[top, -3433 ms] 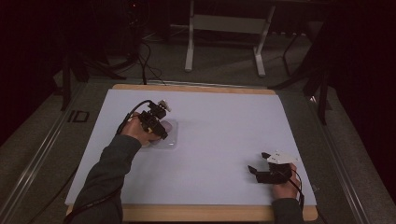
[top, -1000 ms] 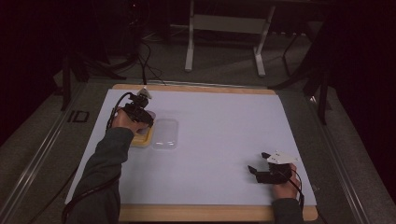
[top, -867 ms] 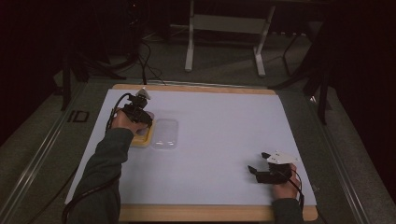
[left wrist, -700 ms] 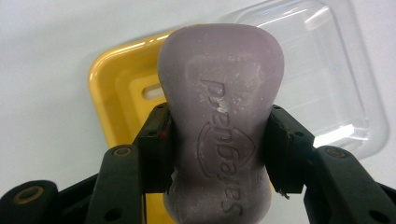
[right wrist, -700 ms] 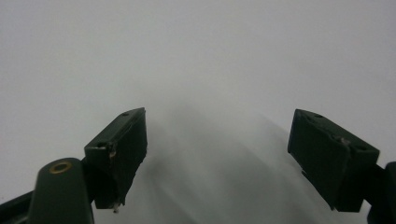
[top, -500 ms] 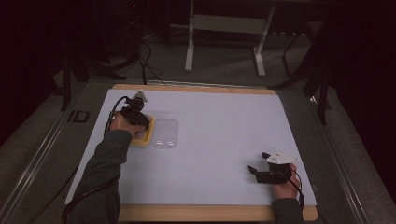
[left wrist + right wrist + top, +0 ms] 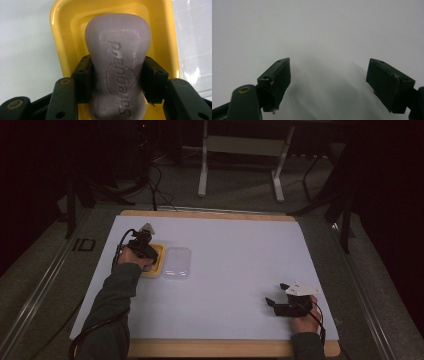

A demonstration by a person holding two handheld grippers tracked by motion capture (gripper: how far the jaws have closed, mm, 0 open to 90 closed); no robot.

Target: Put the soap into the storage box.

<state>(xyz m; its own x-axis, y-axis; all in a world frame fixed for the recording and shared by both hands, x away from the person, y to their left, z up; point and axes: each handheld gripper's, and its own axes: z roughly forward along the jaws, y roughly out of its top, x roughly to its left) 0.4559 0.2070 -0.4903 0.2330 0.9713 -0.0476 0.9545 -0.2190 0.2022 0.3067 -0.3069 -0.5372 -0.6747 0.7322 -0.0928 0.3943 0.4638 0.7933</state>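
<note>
High view: the left gripper (image 7: pixel 143 251) sits over a shallow yellow plastic soap dish (image 7: pixel 153 261) near the left side of the white-covered counter (image 7: pixel 235 255). Just beside the dish, on its right, lies a clear plastic lid (image 7: pixel 177 263), flat on the counter. The right gripper (image 7: pixel 278 304) rests near the counter's front right corner, well apart from the dish and lid. Count: one dish, one lid, two grippers.

Left gripper view: the jaws are clamped on the sides of a pale purple moulded bar of soap (image 7: pixel 118 62) with raised lettering on its face. The one bar lies lengthwise within the yellow dish (image 7: pixel 60 45), whose rim frames it on both sides and at the far end; whether the bar's underside touches the dish floor I cannot tell. An edge of the clear lid (image 7: pixel 192 50) shows at the right.

Right gripper view: the jaws stand wide apart with nothing between them, above bare white counter (image 7: pixel 317 30).

Judgement: the step in hand looks like seating the soap in its dish. The next move probably calls for settling the bar flat on the dish floor, spreading the jaws, and lifting straight up without dragging the bar; the lid then waits to go on.
</note>
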